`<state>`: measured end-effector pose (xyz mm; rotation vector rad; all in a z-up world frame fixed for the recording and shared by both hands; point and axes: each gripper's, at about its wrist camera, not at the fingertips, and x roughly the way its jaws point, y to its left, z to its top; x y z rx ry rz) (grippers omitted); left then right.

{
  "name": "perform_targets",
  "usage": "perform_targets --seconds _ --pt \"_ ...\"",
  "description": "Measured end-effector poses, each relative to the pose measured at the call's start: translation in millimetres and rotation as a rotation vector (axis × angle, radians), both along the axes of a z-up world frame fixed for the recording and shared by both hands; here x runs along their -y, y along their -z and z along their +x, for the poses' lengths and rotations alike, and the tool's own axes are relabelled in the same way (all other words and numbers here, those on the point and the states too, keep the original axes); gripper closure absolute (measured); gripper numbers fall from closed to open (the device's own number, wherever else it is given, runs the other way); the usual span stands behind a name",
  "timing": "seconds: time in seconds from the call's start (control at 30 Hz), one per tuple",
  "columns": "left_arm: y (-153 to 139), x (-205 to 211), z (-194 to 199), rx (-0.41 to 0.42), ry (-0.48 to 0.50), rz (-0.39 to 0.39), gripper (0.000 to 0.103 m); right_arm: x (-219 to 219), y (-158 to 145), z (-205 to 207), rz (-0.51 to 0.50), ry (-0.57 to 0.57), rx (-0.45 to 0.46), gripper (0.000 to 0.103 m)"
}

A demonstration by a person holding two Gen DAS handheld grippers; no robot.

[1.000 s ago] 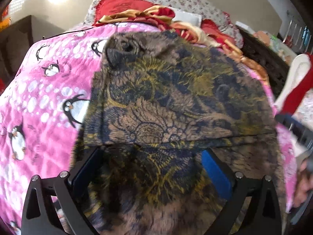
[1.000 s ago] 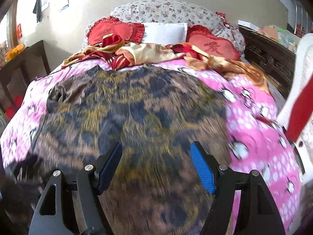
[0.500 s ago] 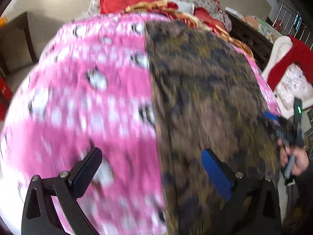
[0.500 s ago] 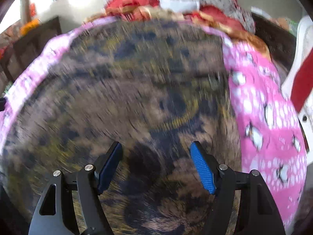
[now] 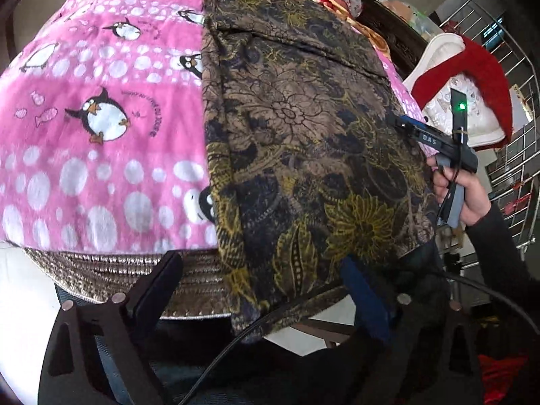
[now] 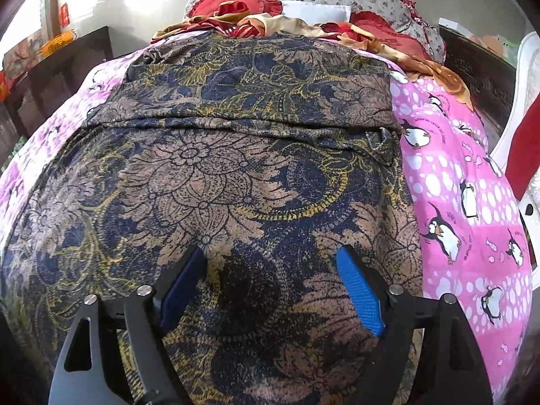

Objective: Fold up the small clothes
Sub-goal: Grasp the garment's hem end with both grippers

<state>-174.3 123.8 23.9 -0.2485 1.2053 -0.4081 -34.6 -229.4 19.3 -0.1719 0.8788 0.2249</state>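
A: Where's the brown-and-navy floral cloth (image 6: 243, 182)?
B: Spread on the pink penguin fleece blanket (image 5: 101, 118), one fold across it; more folds remain.
A: Grippers?
B: Left gripper (image 5: 263, 290) closing, right gripper (image 6: 270, 287) opening; both spread, pinching nothing

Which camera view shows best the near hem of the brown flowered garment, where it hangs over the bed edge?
The left wrist view: the brown flowered garment drapes past the bed edge there. The right wrist view shows only its flat top and fold line.
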Motion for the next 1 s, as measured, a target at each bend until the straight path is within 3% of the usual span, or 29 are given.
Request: perform_targets --seconds 0.2,0.33,0.43,0.53,0.6,0.77,0.87,1.0 --pt "6 -5 11 -0.034 -0.041 -0.119 0.014 18 -24 -47 0.021 0.028 0.079 0.018" --pt "8 2 15 -0.028 -0.042 -0.089 0.015 38 -43 -79 0.009 0.053 0.134 0.018" --pt "8 3 12 -0.012 -0.023 -0.062 0.021 57 -59 -104 0.027 0.068 0.18 0.018" --pt "11 -7 8 -0.035 -0.031 -0.106 0.048 71 -64 -123 0.041 0.061 0.203 0.018" --pt "17 -10 6 -0.08 -0.018 -0.166 0.076 79 -62 -133 0.055 0.046 0.192 0.018" --pt "13 -2 2 -0.04 0.011 -0.114 0.079 100 -44 -152 0.145 -0.007 0.114 0.021" --pt "9 12 -2 0.021 0.073 -0.022 0.078 107 -29 -159 0.172 -0.04 0.059 0.024" --pt "9 17 -3 0.061 0.087 -0.002 0.068 117 -11 -163 0.193 -0.062 0.003 0.03"
